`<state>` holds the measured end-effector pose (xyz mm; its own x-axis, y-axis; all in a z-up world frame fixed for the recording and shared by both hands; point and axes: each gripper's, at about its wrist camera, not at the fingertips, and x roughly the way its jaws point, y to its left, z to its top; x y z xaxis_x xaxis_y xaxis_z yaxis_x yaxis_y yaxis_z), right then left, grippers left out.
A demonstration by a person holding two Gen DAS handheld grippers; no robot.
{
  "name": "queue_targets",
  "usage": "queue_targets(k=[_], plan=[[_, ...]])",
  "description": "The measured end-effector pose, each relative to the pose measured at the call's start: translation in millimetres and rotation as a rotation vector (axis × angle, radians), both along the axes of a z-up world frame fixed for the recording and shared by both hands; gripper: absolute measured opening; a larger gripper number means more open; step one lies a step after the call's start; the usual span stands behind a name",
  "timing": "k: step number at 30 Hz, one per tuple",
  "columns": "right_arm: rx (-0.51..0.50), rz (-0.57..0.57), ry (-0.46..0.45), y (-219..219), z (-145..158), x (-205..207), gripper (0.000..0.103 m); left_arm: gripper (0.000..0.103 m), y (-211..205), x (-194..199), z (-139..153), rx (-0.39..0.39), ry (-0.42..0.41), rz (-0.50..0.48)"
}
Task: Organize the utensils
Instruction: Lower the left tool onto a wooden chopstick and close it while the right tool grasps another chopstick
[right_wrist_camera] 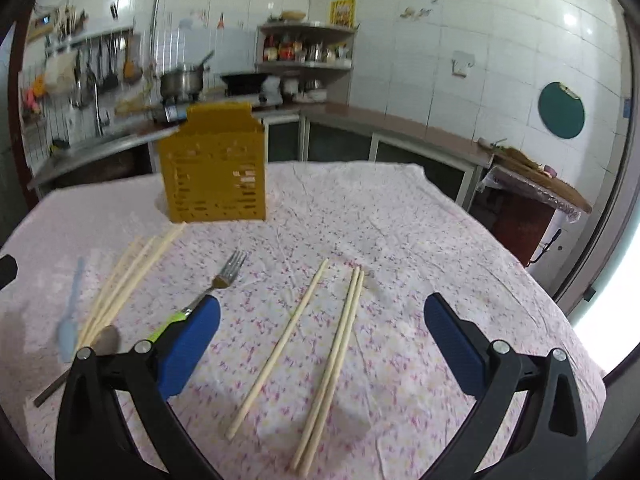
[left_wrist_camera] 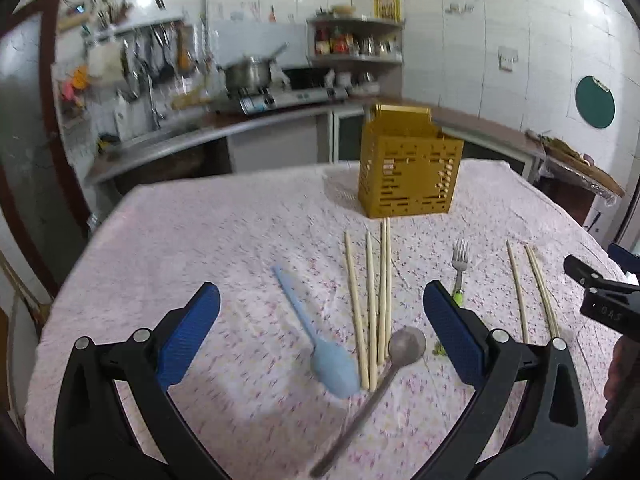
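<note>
Half-hidden fork (right_wrist_camera: 224, 280) behind blue fingers (right_wrist_camera: 188, 352)

Two fisheye wrist views look forward and slightly down across a cloth-covered table (left_wrist_camera: 200, 240), both facing the yellow utensil holder (left_wrist_camera: 410, 164) at its far side. The left view sits left of the right; both share the holder (right_wrist_camera: 216, 164), fork (right_wrist_camera: 228, 276) and kitchen counter behind.

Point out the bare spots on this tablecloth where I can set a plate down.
Bare cloth lies left of the blue spoon out to the table's left edge, and right of the paired chopsticks toward the right edge. The strip behind the fork, beside the yellow holder, is open too. It is crowded from the blue spoon across to the paired chopsticks.
</note>
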<state>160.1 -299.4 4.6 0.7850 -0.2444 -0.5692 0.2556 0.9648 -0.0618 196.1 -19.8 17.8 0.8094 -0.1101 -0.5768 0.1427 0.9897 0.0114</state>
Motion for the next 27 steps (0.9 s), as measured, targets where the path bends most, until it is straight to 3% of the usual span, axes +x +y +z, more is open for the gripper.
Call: queue_targets(k=[5,9,12,16,19,22,27], plan=[[0.078,0.021,0.121,-13,-18,42,0.099,0.098,-10,47,-23,0.051,0.114,-0.014],[0.051,-0.015,0.159,-19,-28,67,0.099,0.098,-16,74,-42,0.089,0.193,-0.027],[0.075,-0.017,0.219,-26,-39,85,0.099,0.098,-13,96,-49,0.042,0.250,-0.005],[0.037,-0.043,0.288,-29,-50,103,0.099,0.098,-14,128,-59,0.071,0.319,0.030],[0.074,-0.013,0.330,-29,-50,113,0.099,0.098,-15,144,-66,0.054,0.375,0.025],[0.110,0.010,0.365,-27,-48,124,0.099,0.098,-15,152,-65,0.002,0.387,0.036],[0.199,0.026,0.401,-32,-52,139,0.099,0.097,-22,160,-60,0.003,0.382,0.035]])
